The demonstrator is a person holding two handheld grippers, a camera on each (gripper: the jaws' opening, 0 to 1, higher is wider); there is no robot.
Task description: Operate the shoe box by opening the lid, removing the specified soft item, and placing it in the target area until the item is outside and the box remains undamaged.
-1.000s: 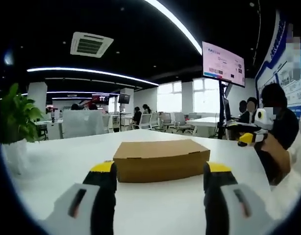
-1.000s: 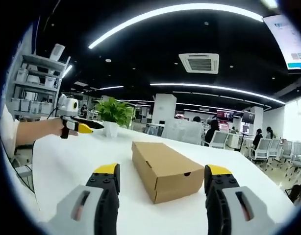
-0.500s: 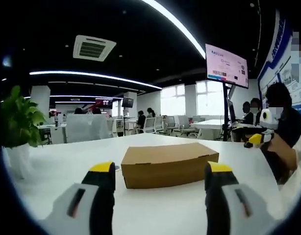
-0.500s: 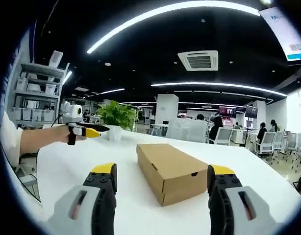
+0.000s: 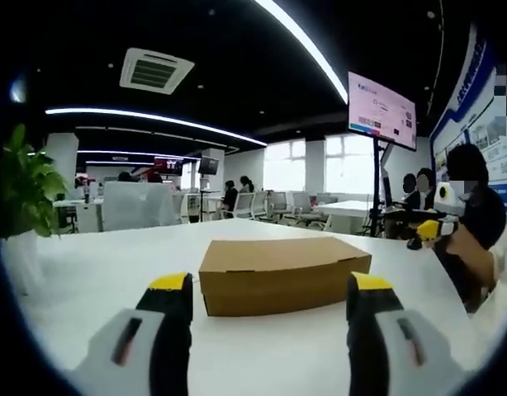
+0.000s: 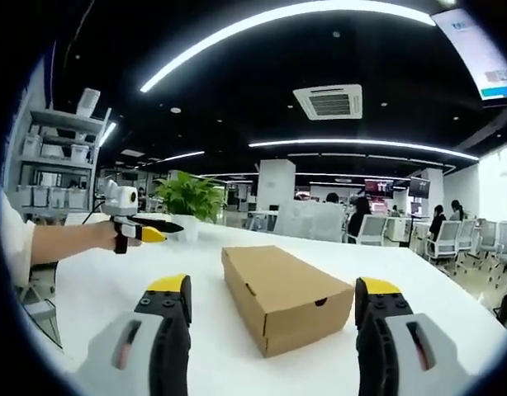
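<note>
Resting lid-shut on white counter (image 5: 88, 272): box (image 5: 282, 275), brown cardboard, near counter's middle. Seen end-on in right gripper view (image 6: 285, 307). Left gripper (image 5: 270, 290): released, jaws wide, short of box, touching nothing. Right gripper (image 6: 272, 297): released likewise, box framed between jaws, not touched. Potted plant (image 6: 191, 198) at far counter edge. Seated people, chairs beyond.

Dim ceiling w/ bright strip lights (image 5: 303, 41); window (image 5: 344, 161) glare; fisheye edges warped, soft.
</note>
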